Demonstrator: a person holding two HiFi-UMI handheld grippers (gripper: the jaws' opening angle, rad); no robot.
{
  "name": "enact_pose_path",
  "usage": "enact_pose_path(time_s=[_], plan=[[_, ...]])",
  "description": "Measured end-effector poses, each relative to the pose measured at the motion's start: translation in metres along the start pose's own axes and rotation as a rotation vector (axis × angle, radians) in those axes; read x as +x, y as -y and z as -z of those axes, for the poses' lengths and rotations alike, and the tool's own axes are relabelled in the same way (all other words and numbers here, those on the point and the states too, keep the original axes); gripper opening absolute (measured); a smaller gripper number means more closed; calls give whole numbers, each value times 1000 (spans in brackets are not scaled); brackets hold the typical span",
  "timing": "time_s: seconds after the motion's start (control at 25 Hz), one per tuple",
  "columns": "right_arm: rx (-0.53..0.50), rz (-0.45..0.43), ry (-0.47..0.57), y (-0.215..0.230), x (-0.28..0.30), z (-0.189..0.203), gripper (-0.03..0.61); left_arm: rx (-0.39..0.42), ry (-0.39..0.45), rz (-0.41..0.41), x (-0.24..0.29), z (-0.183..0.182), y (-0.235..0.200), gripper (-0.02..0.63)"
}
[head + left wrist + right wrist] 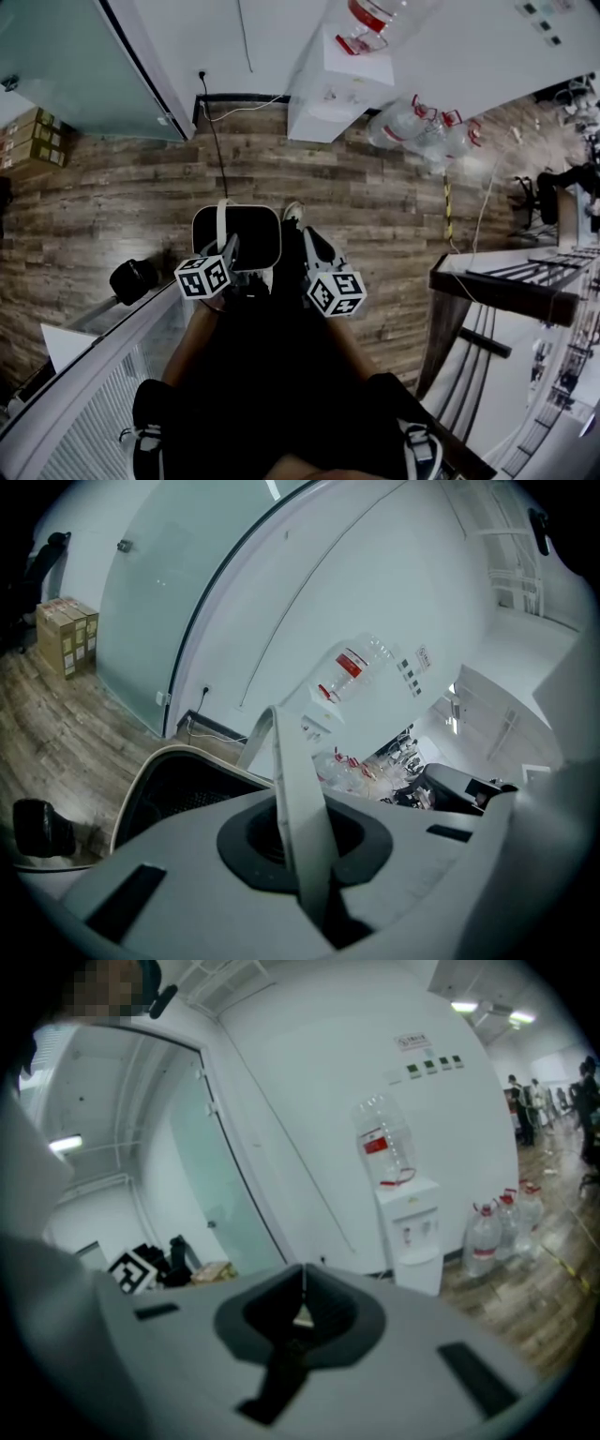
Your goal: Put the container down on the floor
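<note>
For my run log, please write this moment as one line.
left claw: shut on handle | container: hanging above wood floor | right claw: shut, empty

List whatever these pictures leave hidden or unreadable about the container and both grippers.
- Inside of the container: head view, too dark to show any contents.
- Its underside and gap to the floor: head view, hidden by its own body.
- Lower end of the handle: left gripper view, covered by the left gripper.
- Anything thin between the right gripper's shut jaws: right gripper view, blurred.
</note>
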State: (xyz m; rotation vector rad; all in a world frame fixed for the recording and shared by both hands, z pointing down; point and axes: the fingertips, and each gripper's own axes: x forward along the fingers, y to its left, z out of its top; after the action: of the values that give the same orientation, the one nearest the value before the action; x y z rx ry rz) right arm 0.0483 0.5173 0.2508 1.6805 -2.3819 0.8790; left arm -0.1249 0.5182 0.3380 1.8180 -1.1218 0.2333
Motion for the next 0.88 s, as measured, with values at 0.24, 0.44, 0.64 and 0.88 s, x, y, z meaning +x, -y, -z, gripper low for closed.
enact_pose_path(time_s=[0.24,0.44,0.64,0.88], plan=[[-4,-27,-14,14,42,-17,34,-28,15,-19,25,-28,-11,35],[-8,-56,-22,31,85,-46,34,-53,27,-30,60,-60,-13,35],[-31,-90,-52,56,130,-80,34,-67,32,-57,105,-95,-11,35],[-36,-135,-82,98,179,-119,34,-68,35,-96,159,-136,-3,35]])
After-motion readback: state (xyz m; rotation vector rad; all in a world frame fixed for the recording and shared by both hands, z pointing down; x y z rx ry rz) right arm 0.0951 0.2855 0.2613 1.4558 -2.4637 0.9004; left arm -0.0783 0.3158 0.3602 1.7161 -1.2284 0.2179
